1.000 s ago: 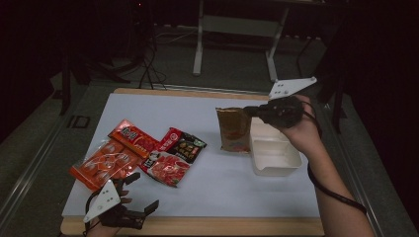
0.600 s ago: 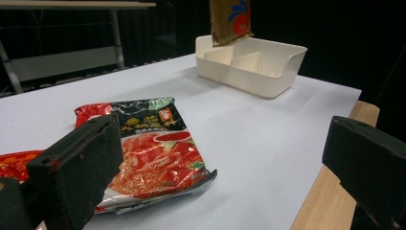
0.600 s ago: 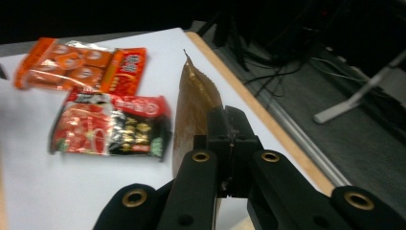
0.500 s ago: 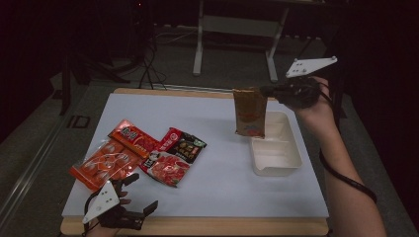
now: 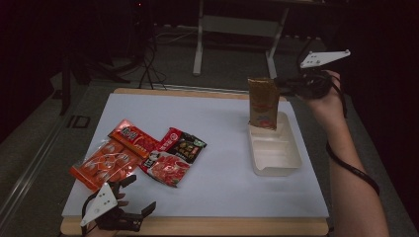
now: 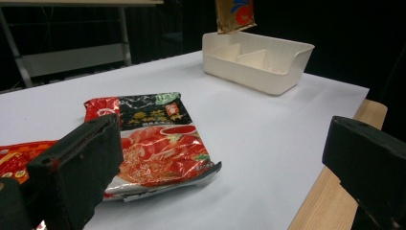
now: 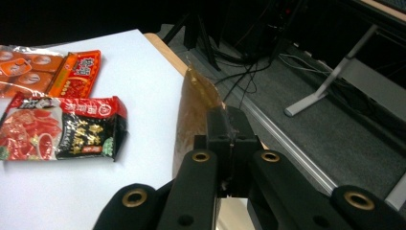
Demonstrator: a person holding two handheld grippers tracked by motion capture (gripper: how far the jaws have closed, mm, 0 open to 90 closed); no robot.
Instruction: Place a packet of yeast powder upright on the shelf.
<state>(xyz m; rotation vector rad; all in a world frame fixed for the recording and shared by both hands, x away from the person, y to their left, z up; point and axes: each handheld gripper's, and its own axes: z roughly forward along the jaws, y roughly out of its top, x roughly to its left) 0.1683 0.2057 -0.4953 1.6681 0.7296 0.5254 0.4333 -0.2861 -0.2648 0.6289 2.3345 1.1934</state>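
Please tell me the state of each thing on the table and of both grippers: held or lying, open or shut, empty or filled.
Brown packet: held by its top edge, hanging upright over the tray.
White tray: on the table, empty.
Red snack packets: lying flat, sealed, untouched.
Right gripper: shut on the brown packet.
Left gripper: open, holding nothing, at the near table edge.

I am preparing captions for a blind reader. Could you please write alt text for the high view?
The right gripper holds a brown snack packet by its edge, hanging above the far end of a white divided tray on a white table. Several red and orange snack packets lie at the left, and the left gripper rests open at the near edge.
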